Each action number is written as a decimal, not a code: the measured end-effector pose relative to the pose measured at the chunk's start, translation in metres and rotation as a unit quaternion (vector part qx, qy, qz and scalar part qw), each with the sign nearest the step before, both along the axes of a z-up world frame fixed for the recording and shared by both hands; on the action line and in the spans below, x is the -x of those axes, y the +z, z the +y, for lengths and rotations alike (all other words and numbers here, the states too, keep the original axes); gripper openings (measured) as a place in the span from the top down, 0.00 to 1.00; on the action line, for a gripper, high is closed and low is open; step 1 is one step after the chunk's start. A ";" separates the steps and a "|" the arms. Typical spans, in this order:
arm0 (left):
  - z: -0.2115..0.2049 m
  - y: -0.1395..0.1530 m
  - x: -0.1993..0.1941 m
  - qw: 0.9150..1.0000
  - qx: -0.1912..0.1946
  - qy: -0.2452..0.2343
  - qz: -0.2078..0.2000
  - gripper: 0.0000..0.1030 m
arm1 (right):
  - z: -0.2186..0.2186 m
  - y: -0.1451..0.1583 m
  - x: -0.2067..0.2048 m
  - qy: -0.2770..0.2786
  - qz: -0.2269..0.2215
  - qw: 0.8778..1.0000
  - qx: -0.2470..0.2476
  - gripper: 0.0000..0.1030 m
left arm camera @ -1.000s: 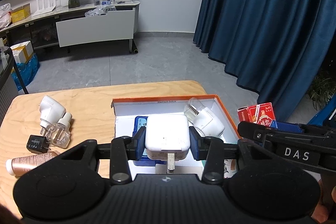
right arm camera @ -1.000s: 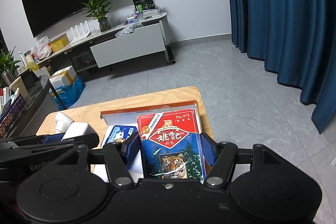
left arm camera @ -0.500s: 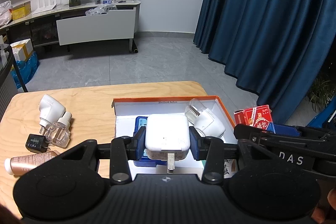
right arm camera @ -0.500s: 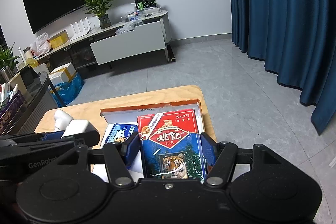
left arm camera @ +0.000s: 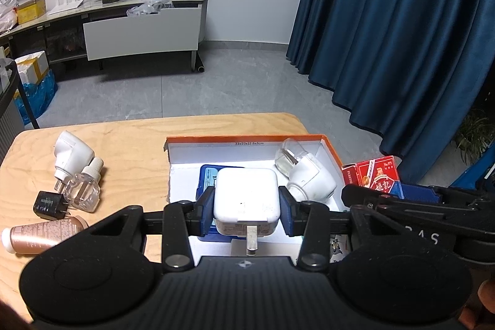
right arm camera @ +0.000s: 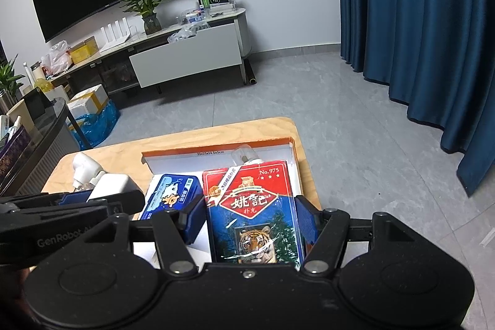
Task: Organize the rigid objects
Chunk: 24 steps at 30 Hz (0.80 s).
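**Both grippers loaded above the orange-edged box**

Nearest to us, our left gripper [left arm camera: 246,211] is clamped on one white charger cube [left arm camera: 246,198], its blue pads pressed to the cube's sides and a metal prong pointing back at the camera. Our right gripper [right arm camera: 250,220] is clamped on one pack of playing cards [right arm camera: 252,207], red and blue with a tiger on the face. Both loads hang over the orange-edged box [left arm camera: 244,139], which is our landmark.

Inside the box we count two things: one blue tin [right arm camera: 171,190] under the charger cube, and one white plug-in vaporiser [left arm camera: 304,173] with its clear bottle, lying in the far right part. The box floor between them and along the far wall is bare white.

Left of the box, on the wooden table [left arm camera: 133,141], we count four loose things: one white plug-in unit [left arm camera: 69,152], one clear refill bottle [left arm camera: 85,186] touching it, one black adapter [left arm camera: 49,204] just beside the bottle, and one copper-coloured tube [left arm camera: 43,237] nearest us.

The box's right wall runs close to the table's right edge; the table's far edge lies a little beyond the box. Past it, open grey floor reaches a TV cabinet [left arm camera: 139,30], with a blue curtain [left arm camera: 399,30] on the right.
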<state>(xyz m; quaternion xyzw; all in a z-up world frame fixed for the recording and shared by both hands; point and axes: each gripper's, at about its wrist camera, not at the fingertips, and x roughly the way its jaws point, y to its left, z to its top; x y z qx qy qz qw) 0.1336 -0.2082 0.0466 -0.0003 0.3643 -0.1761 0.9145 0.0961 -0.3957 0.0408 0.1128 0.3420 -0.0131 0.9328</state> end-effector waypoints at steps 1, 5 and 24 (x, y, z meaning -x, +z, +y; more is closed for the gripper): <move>0.000 -0.001 0.000 1.000 0.000 0.001 0.001 0.59 | 0.000 -0.001 -0.001 0.000 0.001 1.000 0.001 0.28; -0.001 -0.001 -0.001 1.000 -0.001 0.000 0.003 0.59 | 0.000 -0.003 -0.005 0.001 0.004 1.000 0.001 0.28; -0.004 -0.009 -0.004 1.000 -0.002 0.002 0.008 0.59 | 0.002 -0.012 -0.011 0.003 0.015 1.000 0.009 0.28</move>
